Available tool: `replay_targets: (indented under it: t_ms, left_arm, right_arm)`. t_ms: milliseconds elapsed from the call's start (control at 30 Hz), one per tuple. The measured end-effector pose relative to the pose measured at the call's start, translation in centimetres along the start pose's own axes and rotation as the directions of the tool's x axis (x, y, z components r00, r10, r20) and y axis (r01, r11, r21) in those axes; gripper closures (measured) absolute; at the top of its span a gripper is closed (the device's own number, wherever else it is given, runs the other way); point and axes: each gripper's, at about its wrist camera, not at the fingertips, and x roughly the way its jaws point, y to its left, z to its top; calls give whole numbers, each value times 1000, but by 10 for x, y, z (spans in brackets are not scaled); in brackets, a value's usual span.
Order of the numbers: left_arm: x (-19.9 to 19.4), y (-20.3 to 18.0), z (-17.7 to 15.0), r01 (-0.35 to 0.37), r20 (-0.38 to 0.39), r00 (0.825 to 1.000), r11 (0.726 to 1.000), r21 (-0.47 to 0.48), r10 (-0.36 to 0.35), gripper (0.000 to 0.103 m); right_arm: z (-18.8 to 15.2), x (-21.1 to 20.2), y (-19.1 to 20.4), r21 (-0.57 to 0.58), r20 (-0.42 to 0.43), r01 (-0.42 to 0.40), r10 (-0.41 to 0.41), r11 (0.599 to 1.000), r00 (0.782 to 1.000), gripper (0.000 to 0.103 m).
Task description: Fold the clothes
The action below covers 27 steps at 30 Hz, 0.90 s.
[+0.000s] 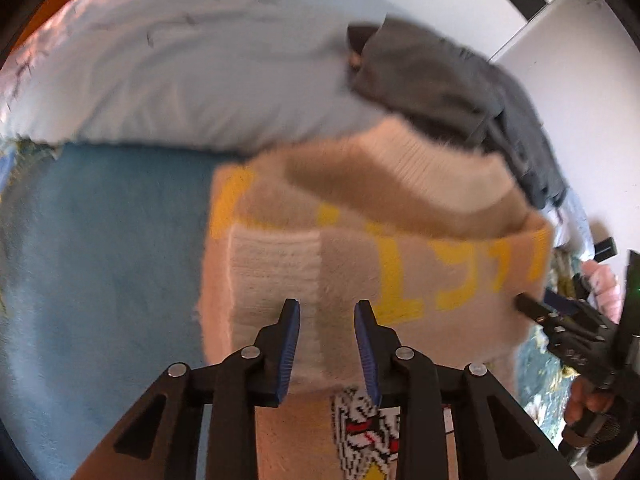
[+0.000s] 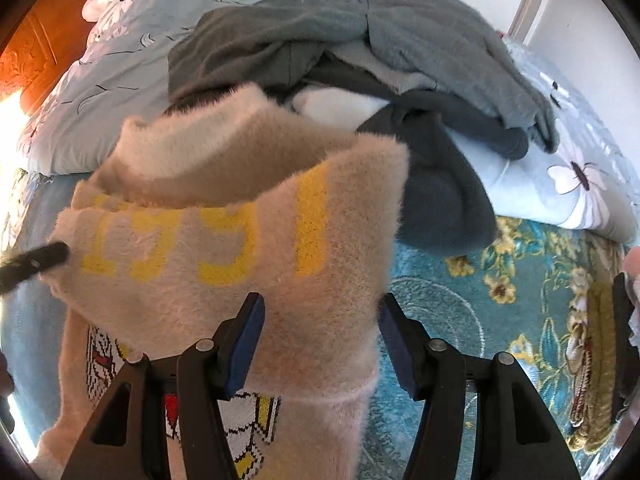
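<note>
The sweater (image 1: 360, 280) was a fuzzy, brushed knit in pale peach-beige, its nap standing up along every edge, with flat ribbed cream panels showing where the inner face turned out. It lay partly folded on a blue plush blanket (image 1: 100, 260), the upper part doubled over toward the cameras so a soft rounded fold ran across it from side to side; its long axis ran away from the grippers toward the pile of dark grey clothes (image 2: 360, 60) heaped behind it. Blocky yellow knitted characters crossed the folded-over layer, upside down from both views; they looked like digits, perhaps 1951, but motion blur left the reading uncertain. Lower down, a black, white, red and yellow pixel-style motif (image 2: 240, 420) showed on the front. The left gripper (image 1: 327, 344) had its blue-padded jaws apart, straddling the fabric near the cream panel without pinching it. The right gripper (image 2: 320, 344) likewise stood with jaws wide apart at the sweater's right edge. Beside the sweater lay a teal floral bedspread (image 2: 500, 320), and behind, a pale blue flower-printed quilt (image 2: 560, 184).
</note>
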Motion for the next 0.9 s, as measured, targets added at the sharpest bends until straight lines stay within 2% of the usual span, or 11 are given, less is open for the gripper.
replay_targets:
  t_ms: [167,333,400,433,567,600,700,800,900]
  left_arm:
    - [6,6,-1,2,-30,1000,1000,3,-2,72]
    - [1,14,-7,38,-29,999,999,-24,-39,72]
    - [-13,19,-9,79,-10,997,996,-39,-80,71]
    - [-22,25,-12,110,8,994,993,-54,-109,69]
    - [-47,56,-23,200,94,978,970,-136,-188,40]
    - [-48,62,-23,207,104,976,966,-155,-193,37]
    - [-33,65,-14,207,83,977,965,-158,-196,32]
    - [-19,57,-10,155,36,988,983,-100,-152,32]
    - [-5,53,-1,118,39,993,991,-68,-115,31]
  right_arm:
    - [-6,12,-6,67,-35,1,2,998,999,43]
    - [-11,25,-21,196,-79,-36,53,980,995,43]
    - [-12,21,-23,214,-80,-39,58,976,995,43]
    - [-13,16,-23,209,-72,-40,56,977,996,43]
    - [-21,-4,-32,182,-7,-96,99,979,995,42]
    - [-23,-7,-37,179,8,-115,115,977,993,42]
    - [-32,-6,-60,218,29,-188,186,958,982,32]
    - [-40,1,-85,286,56,-265,260,921,964,31]
    - [-44,10,-103,332,82,-339,331,880,940,28]
